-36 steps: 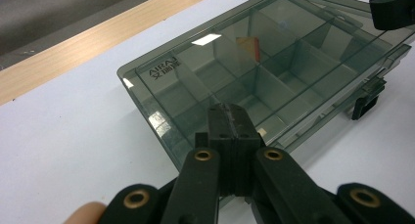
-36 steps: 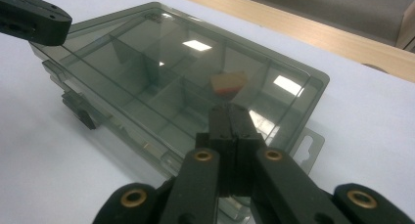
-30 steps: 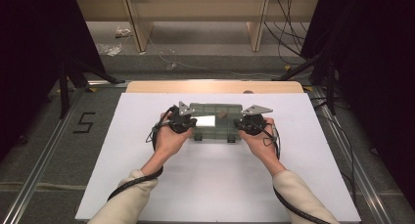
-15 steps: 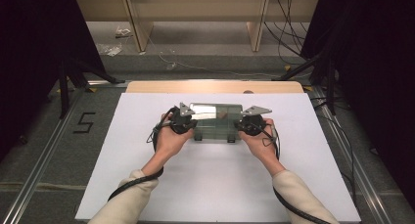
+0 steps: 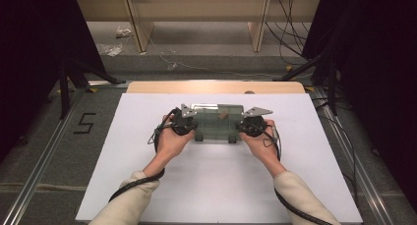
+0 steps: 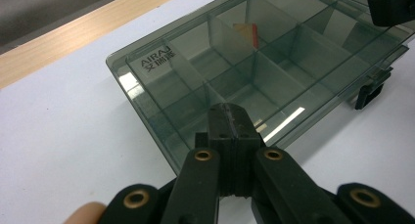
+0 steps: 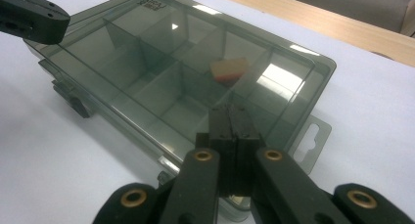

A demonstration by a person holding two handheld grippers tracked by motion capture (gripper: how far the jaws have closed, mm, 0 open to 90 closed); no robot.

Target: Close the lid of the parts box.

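A smoky clear compartment box (image 5: 216, 123) lies with its lid down on the white sheet (image 5: 216, 185). A small orange-and-beige block (image 5: 222, 115) sits in one of its far compartments; it shows through the lid in the left gripper view (image 6: 246, 33) and the right gripper view (image 7: 229, 68). My left gripper (image 6: 229, 109) is shut with nothing between its jaws, tips over the box's left end (image 5: 194, 128). Shut and empty too, my right gripper (image 7: 230, 111) has its tips over the lid at the right end (image 5: 239, 129).
Two dark latches (image 6: 368, 94) hang on the box's front edge and a hang tab (image 7: 308, 136) juts from its right end. A wooden table strip (image 5: 216, 86) runs behind the sheet. Cables trail from both grippers along the forearms.
The bright glare on the lid's left part has shrunk to almost nothing. Hands and grippers stay where they were.
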